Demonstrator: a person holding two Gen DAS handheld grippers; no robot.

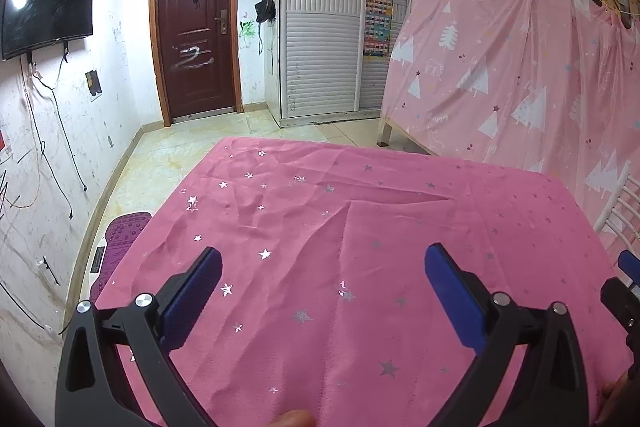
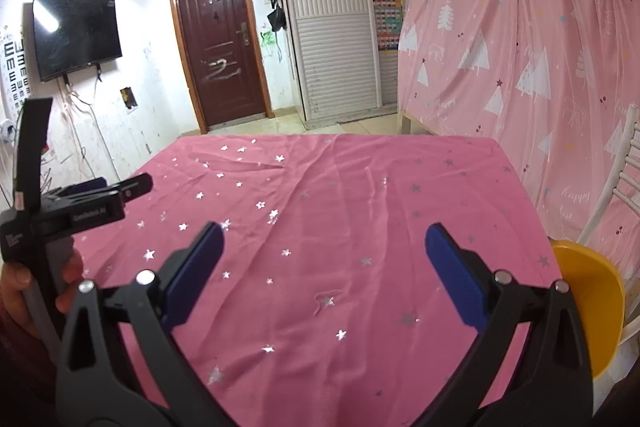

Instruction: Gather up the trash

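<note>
A table under a pink star-print cloth (image 1: 360,227) (image 2: 340,207) fills both views, and I see no trash on it. My left gripper (image 1: 324,259) hovers over the near edge, open, with nothing between its blue pads. My right gripper (image 2: 324,239) is open too, above the near part of the cloth, holding nothing. In the right wrist view the left gripper (image 2: 132,187) shows from the side at the far left, held by a hand (image 2: 24,287). A yellow bin (image 2: 592,299) stands by the table's right edge.
A pink tree-print curtain (image 1: 520,67) (image 2: 520,47) hangs to the right over a wooden frame. A white chair (image 2: 624,187) stands beside it. A dark door (image 1: 196,27), white louvred wardrobe (image 1: 324,27), wall TV (image 1: 44,3) and a purple mat (image 1: 116,247) on the tiled floor lie beyond.
</note>
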